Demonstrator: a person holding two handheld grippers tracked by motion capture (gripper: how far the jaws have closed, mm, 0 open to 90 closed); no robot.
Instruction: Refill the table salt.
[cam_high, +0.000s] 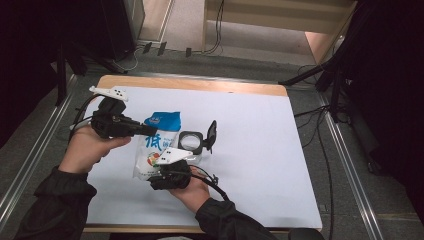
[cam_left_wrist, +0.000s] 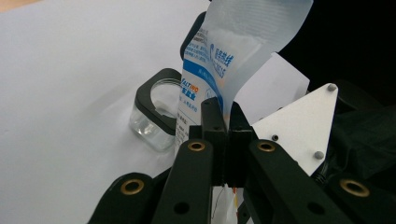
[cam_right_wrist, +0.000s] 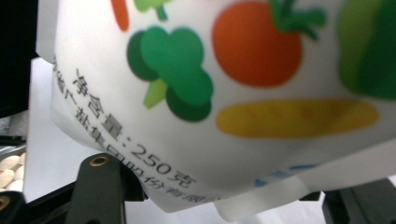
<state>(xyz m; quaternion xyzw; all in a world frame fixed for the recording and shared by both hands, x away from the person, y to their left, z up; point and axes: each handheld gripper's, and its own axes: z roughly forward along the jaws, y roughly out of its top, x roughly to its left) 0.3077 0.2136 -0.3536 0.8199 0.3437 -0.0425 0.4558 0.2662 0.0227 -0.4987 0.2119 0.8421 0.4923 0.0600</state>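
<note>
L gripper (cam_left_wrist: 223, 135) was clamped tight on the bag (cam_high: 156, 145), jaws pinching the thin film near its upper side edge; in the L gripper view the plastic rose straight out from between them. R gripper (cam_high: 167, 170) sat at the bag's lower end, jaws apart w/ the bottom seam (cam_right_wrist: 261, 205) lying between them, not visibly pinched. Bag was held up off the worktop (cam_high: 260, 165) between both hands, blue top toward the far side, veg print toward the near side. Just right of it stood a small clear jar (cam_high: 190, 141) w/ black collar, its flip lid (cam_high: 211, 134) open and upright, close to the bag but prob not touching

Handling, as judged: soft pouch, granular fill by the look, so it'd sag and shift its weight toward the low end. Film looked glossy, likely slippery; flat sealed edges or corners are the best hold, not the bulging middle. Moderately light, not fragile, but an open top would spill if tipped
</note>
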